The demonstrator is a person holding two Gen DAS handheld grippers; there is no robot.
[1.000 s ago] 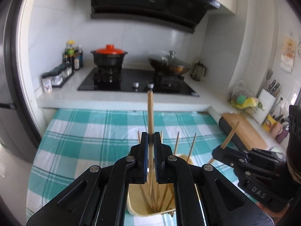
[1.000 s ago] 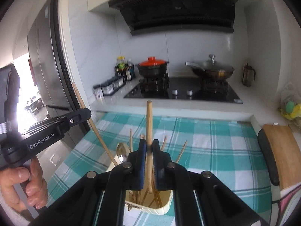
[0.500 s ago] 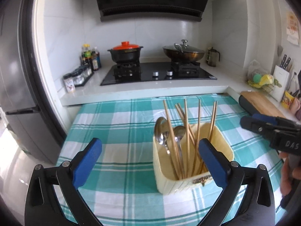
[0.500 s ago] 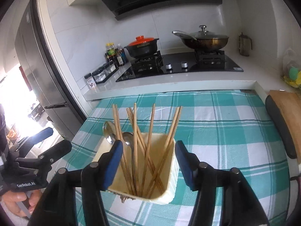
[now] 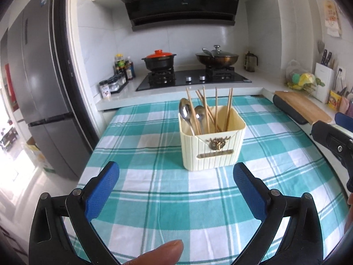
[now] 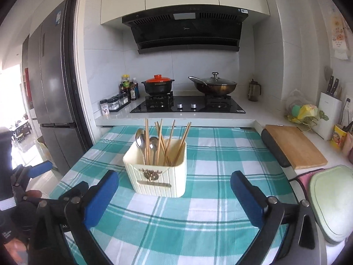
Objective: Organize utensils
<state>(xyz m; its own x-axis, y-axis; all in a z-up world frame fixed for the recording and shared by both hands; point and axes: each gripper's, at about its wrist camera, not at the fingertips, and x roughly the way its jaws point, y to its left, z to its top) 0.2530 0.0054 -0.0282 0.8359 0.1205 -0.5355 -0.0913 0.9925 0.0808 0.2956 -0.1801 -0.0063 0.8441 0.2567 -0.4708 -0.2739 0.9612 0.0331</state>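
Left claw [image 5: 176, 185] jaws wide apart, nothing between them; right claw [image 6: 174, 190] jaws just opened fully, likewise empty; checked tabletop [image 6: 220, 209] carries cream utensil holder [image 5: 213, 145], standing upright ahead of both claws, untouched; chopsticks [image 5: 216, 108] and two spoons [image 5: 187, 114] stand inside the holder.

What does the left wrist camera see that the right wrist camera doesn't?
Only the left wrist view shows a fingertip at the bottom edge. Only the right wrist view shows a pale green plastic board near the wooden cutting board. Both show the cream ribbed utensil holder with wooden chopsticks and metal spoons on the teal checked tablecloth.
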